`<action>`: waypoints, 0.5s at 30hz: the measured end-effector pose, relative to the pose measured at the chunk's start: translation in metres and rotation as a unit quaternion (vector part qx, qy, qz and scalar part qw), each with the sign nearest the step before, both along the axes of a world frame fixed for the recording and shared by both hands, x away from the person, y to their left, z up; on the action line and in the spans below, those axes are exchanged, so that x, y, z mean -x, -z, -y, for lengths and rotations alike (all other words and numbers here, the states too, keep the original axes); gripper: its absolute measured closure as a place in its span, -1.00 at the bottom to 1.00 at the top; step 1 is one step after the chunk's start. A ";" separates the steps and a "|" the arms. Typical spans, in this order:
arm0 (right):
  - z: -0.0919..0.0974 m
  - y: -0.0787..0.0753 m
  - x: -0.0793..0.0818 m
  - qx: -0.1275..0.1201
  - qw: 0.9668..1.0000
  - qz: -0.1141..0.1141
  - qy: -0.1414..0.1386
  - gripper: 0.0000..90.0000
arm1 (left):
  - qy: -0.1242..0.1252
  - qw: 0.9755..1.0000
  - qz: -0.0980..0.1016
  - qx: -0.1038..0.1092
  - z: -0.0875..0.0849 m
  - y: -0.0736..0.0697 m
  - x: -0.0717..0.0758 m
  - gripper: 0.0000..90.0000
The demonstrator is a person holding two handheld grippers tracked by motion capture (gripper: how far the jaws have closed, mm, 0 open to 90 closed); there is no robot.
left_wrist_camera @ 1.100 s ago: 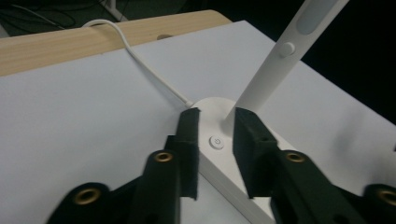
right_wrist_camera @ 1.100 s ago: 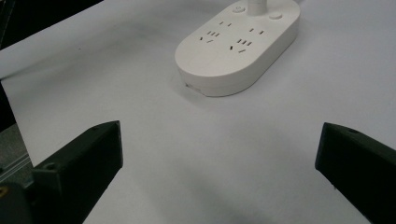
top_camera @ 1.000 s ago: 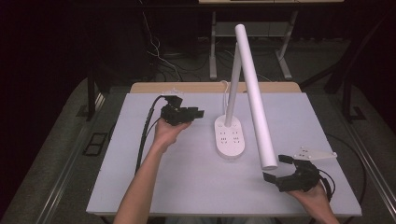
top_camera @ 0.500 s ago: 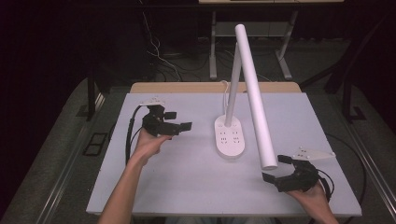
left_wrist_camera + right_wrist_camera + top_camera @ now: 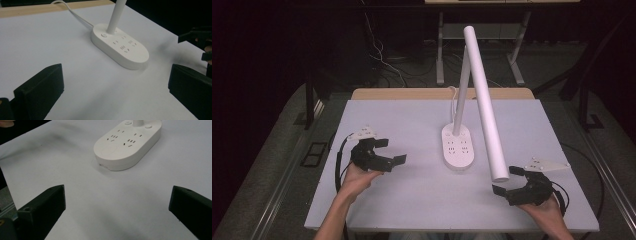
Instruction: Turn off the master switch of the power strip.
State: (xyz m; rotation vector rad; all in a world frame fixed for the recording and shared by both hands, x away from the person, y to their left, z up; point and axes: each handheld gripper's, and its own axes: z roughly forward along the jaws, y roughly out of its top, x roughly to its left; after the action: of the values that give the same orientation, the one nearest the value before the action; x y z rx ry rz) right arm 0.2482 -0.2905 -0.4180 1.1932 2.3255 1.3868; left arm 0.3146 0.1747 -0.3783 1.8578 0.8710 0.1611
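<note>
The lamp base is set on the tabletop, a little right of its middle. From the base's far end a stem is raised, and the lamp head is slanted down from the stem's top toward the near right. The left tool is placed well left of the base, and the right tool near right, just beside the head's lower end.

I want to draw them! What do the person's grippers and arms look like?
Each gripper, left gripper and right gripper, is black with two blocky jaws, a grey three-cornered plate on top and a trailing black cable. The forearms are bare, no sleeves.
</note>
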 end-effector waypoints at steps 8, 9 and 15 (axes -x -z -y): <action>-0.002 0.000 0.001 -0.001 1.000 -0.003 0.001 -1.00 | 0.000 1.000 0.009 -0.012 -0.003 0.020 0.030 -1.00; -0.002 0.000 0.001 -0.002 1.000 -0.004 0.000 -1.00 | -0.001 1.000 0.009 -0.018 -0.003 0.024 0.033 -1.00; -0.002 0.001 0.001 -0.002 1.000 -0.004 0.000 -1.00 | -0.011 1.000 0.012 -0.014 -0.007 0.037 0.044 -1.00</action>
State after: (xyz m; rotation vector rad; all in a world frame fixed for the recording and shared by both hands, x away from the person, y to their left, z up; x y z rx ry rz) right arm 0.2474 -0.2885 -0.4187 1.2015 2.3295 1.3912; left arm 0.2706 0.1816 -0.4153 1.8684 0.8770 0.2096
